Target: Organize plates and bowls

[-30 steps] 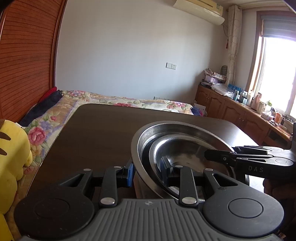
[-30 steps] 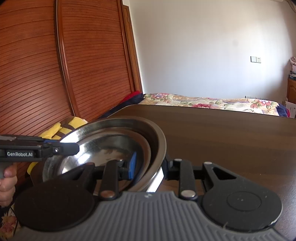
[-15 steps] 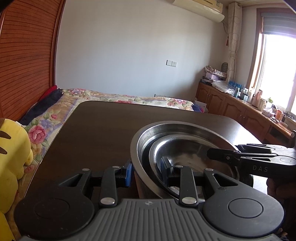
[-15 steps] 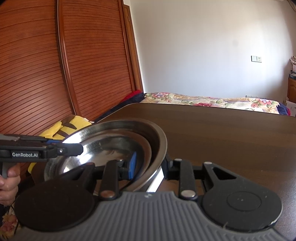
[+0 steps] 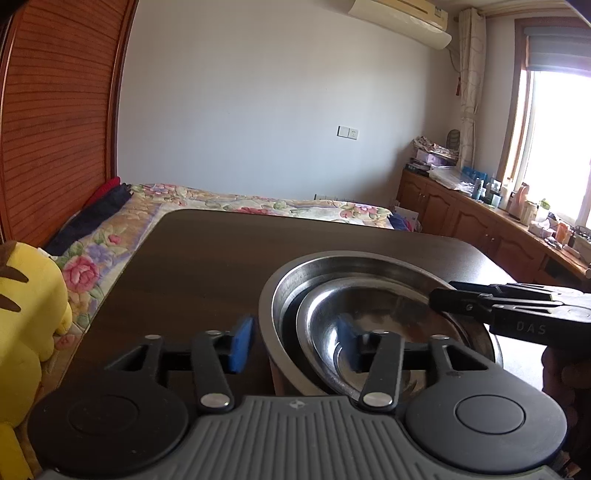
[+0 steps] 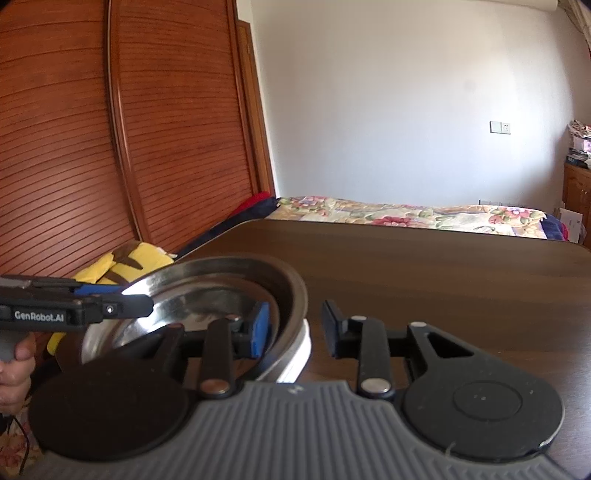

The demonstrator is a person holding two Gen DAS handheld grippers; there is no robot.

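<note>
Both grippers' fingers (image 5: 242, 345) stand spread, straddling the rim of the steel bowl (image 5: 291, 291) on the dark surface (image 5: 207, 258). The right gripper (image 5: 439, 301), at 3 o'clock, reads "DAS"; the left gripper (image 6: 146, 304), at 9 o'clock, reads "GenRobot.AI".

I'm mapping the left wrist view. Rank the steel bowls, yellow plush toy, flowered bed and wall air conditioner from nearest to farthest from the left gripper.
1. Steel bowls: at the left gripper, rim between its fingers.
2. Yellow plush toy: far left, beside the table.
3. Flowered bed: beyond the table.
4. Wall air conditioner: high, upper right.
</note>
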